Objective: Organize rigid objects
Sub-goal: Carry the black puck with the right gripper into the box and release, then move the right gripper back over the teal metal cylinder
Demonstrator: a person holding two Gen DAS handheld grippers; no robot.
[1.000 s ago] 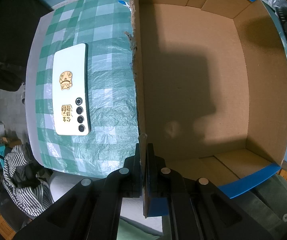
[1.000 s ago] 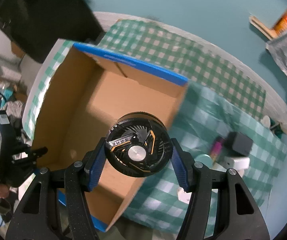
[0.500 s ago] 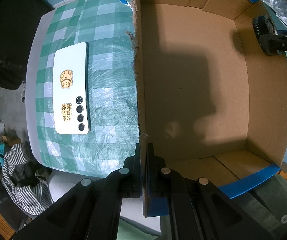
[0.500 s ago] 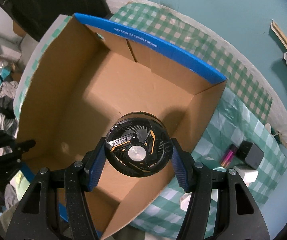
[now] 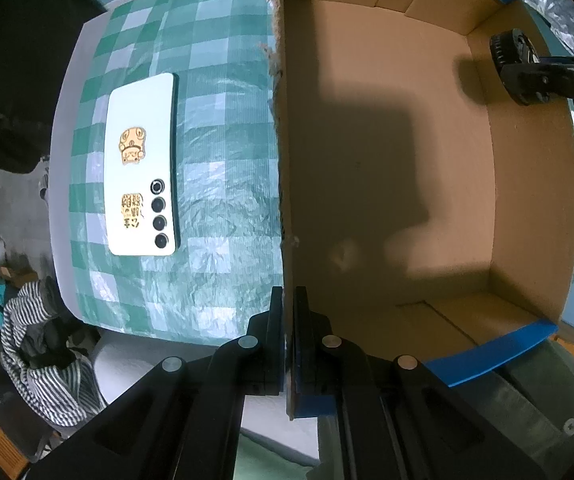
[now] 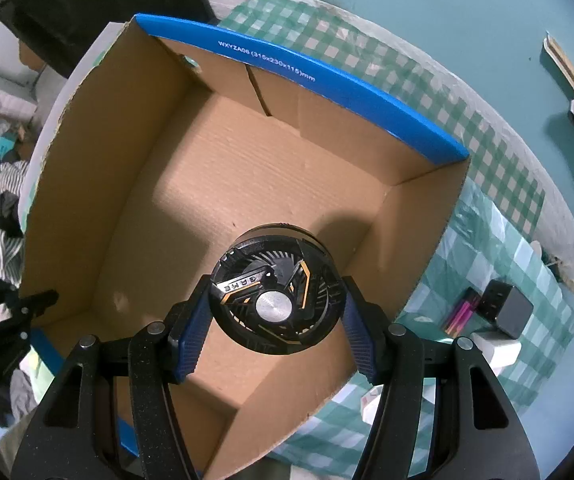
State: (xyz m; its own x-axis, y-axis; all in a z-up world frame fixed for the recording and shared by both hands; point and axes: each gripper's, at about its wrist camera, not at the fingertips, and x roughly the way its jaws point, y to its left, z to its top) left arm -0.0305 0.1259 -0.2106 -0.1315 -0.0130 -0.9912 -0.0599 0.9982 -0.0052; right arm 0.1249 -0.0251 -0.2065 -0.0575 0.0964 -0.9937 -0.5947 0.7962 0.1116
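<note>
One fan (image 6: pixel 277 300) between right jaws

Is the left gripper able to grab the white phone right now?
Probably not yet. The left gripper is shut on the cardboard box wall, so it is busy. The white phone lies uncovered on the checked cloth beside the box.
</note>
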